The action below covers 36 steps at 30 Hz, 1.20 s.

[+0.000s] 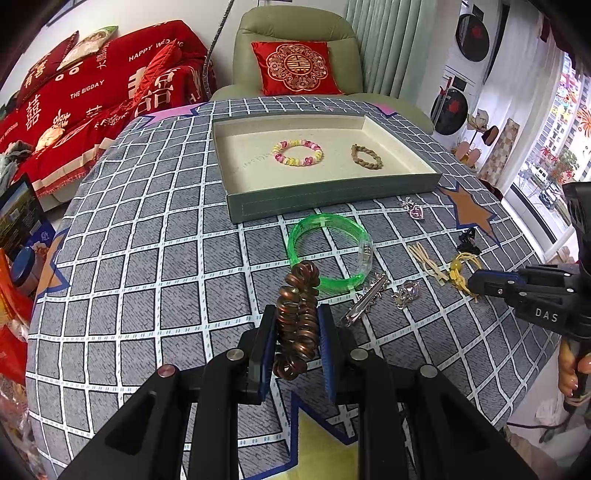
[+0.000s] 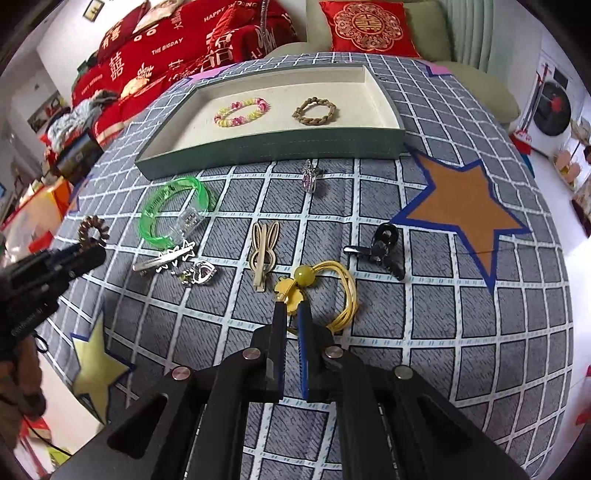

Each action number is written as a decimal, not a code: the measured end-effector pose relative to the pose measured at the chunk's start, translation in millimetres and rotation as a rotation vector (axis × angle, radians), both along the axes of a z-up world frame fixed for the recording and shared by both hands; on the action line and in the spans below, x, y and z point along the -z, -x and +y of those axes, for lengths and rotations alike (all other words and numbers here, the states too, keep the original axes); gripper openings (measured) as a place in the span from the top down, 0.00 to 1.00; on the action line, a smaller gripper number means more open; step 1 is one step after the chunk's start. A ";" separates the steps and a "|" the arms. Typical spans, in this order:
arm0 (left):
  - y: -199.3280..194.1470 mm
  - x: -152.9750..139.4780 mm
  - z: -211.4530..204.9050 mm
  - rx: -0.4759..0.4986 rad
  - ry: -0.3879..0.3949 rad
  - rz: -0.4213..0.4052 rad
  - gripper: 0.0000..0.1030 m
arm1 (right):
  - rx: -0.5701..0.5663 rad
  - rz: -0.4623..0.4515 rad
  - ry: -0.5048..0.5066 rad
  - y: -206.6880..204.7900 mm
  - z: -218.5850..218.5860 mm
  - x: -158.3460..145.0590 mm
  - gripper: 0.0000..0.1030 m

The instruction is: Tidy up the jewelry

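A home living room, dressed for a wedding: a sofa (image 1: 92, 85) under a red cover printed "HAPPY WEDDING" and "THE BIGDAY", a green armchair (image 1: 295, 29) with a red embroidered cushion (image 1: 295, 68), pleated curtains (image 1: 388, 40), a large street-facing window (image 1: 546, 166), and a tabletop (image 1: 147, 240) under a grey checked cloth

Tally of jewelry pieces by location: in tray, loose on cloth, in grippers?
In tray: 2 (beaded bracelet, braided bracelet)
Loose on cloth: 6
Held: 2 (spiral hair tie, yellow hair tie)
Total: 10
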<state>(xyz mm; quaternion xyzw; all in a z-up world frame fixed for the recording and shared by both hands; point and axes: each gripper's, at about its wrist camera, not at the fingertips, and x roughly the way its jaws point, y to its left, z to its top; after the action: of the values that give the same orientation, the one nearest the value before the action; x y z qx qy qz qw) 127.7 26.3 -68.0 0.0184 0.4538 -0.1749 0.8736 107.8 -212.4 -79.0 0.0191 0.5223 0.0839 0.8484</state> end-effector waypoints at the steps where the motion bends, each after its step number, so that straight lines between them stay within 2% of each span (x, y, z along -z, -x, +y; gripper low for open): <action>1: -0.2 0.0 0.3 -0.001 0.001 0.001 0.68 | -0.008 -0.007 -0.002 0.1 -0.1 -1.2 0.85; 2: -0.6 0.0 0.5 -0.003 0.002 0.001 0.68 | -0.013 -0.014 -0.005 0.5 -0.3 -2.5 0.59; 3: -0.2 0.1 0.5 -0.004 0.003 0.002 0.68 | -0.015 -0.022 -0.004 2.4 1.0 -4.3 0.26; 4: -0.3 0.2 0.2 -0.004 0.004 0.002 0.68 | -0.019 -0.045 -0.005 3.9 1.9 -6.9 0.21; 5: -0.4 0.2 -0.2 -0.003 0.004 0.002 0.68 | -0.036 -0.066 -0.004 5.7 3.9 -10.0 0.21; 8: -0.6 0.9 -1.7 0.000 0.003 0.005 0.68 | -0.075 -0.067 0.032 4.8 14.3 -9.9 0.26; 10: -0.4 0.5 -2.6 0.000 0.005 0.006 0.68 | -0.094 -0.047 0.042 1.5 19.3 -4.3 0.41; 11: 0.0 0.2 -2.8 0.001 0.006 0.006 0.68 | -0.097 -0.035 0.044 1.1 20.6 -1.4 0.53; 12: 0.4 0.1 -3.0 0.002 0.005 0.005 0.68 | -0.100 -0.022 0.043 -0.5 21.9 1.9 0.58; 19: 0.5 -0.6 -4.2 0.002 0.006 0.006 0.68 | -0.120 -0.002 0.118 1.3 29.7 12.5 0.62; 20: 0.5 -0.9 -4.5 0.002 0.007 0.006 0.68 | -0.117 -0.005 0.135 1.3 30.1 12.2 0.70; 21: 0.7 -1.5 -4.8 0.002 0.009 0.006 0.68 | -0.114 -0.002 0.130 0.8 29.1 11.6 0.85; 23: 1.4 -2.6 -5.1 0.003 0.011 0.005 0.68 | -0.094 0.006 0.122 -0.3 24.9 10.0 0.94; 26: 1.6 -5.9 -5.2 0.002 0.018 0.001 0.68 | -0.053 -0.008 0.070 0.2 13.8 1.5 0.96; 29: 0.5 -8.7 -6.3 0.002 0.023 -0.002 0.68 | -0.021 -0.019 -0.025 1.8 -0.9 -11.7 0.96; 36: -0.9 -21.7 -9.5 0.010 0.028 -0.030 0.68 | 0.013 -0.054 -0.153 -5.8 -15.2 -40.2 0.96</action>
<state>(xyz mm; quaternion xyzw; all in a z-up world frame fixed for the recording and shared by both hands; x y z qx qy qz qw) 128.6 16.8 -46.4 0.0112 0.4382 -0.1853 0.8795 113.6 -227.5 -38.8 0.0851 0.4912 0.1185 0.8588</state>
